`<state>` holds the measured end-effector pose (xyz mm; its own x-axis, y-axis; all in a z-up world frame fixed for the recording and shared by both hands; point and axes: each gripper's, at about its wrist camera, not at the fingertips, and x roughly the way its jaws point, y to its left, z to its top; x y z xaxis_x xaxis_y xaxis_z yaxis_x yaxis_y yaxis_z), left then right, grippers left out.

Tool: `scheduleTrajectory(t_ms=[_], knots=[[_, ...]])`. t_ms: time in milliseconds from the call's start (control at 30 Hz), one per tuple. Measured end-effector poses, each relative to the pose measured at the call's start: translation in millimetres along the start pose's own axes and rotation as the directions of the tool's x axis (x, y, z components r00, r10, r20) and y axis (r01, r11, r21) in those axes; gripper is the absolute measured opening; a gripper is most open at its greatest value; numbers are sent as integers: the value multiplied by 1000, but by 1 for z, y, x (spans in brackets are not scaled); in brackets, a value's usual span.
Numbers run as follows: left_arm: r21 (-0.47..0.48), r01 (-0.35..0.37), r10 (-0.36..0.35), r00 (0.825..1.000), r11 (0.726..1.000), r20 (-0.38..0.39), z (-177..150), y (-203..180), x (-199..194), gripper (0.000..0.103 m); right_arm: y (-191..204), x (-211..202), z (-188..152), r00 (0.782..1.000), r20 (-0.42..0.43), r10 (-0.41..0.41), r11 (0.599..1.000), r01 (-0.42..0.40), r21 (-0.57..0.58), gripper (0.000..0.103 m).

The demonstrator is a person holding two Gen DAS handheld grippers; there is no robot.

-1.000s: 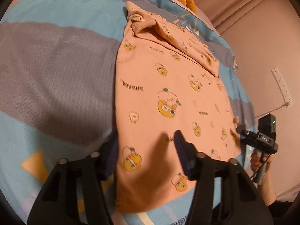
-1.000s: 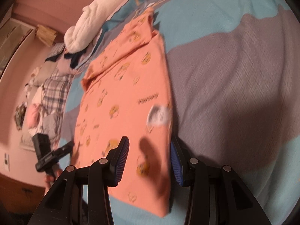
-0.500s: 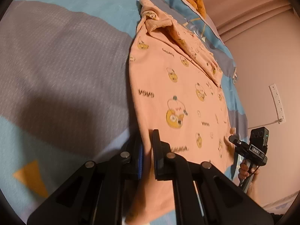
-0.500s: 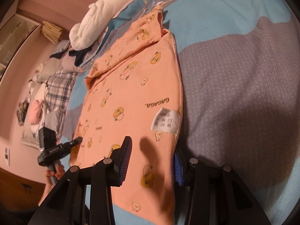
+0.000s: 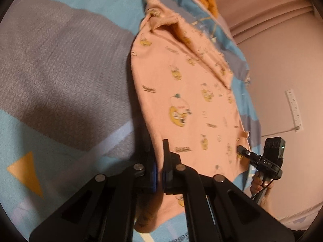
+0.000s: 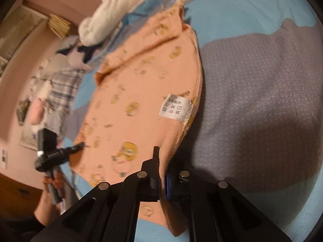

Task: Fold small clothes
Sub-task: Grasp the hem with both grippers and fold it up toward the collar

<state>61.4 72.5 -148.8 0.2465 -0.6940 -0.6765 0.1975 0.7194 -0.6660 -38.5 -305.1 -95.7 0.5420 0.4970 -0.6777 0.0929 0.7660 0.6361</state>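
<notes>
Left tool (image 5: 159, 161): jaws having just closed, gripping the near left edge of the peach garment (image 5: 181, 92). Right tool (image 6: 162, 169): likewise gripping its near right edge. Garment lying on the blue-grey bed (image 5: 60, 64).

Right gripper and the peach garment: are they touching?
Touching. The right wrist view shows the right gripper with jaws just closed on the peach garment, its side edge pinched between the pads and lifting off the bedspread.
</notes>
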Motion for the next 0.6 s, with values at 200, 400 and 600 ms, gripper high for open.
scheduleTrajectory(t_ms=[200, 400, 600], knots=[[50, 103, -104, 994, 993, 17, -11, -11, -20, 1, 6, -26, -8, 991, 76, 113, 994, -113, -4, 5], [42, 122, -123, 992, 992, 31, -6, -9, -25, 1, 11, -27, -13, 987, 78, 138, 990, -137, -19, 5], [55, 149, -154, 984, 987, 91, 27, -29, -30, 1, 18, -38, 14, 962, 136, 235, 971, -238, 2, 5]])
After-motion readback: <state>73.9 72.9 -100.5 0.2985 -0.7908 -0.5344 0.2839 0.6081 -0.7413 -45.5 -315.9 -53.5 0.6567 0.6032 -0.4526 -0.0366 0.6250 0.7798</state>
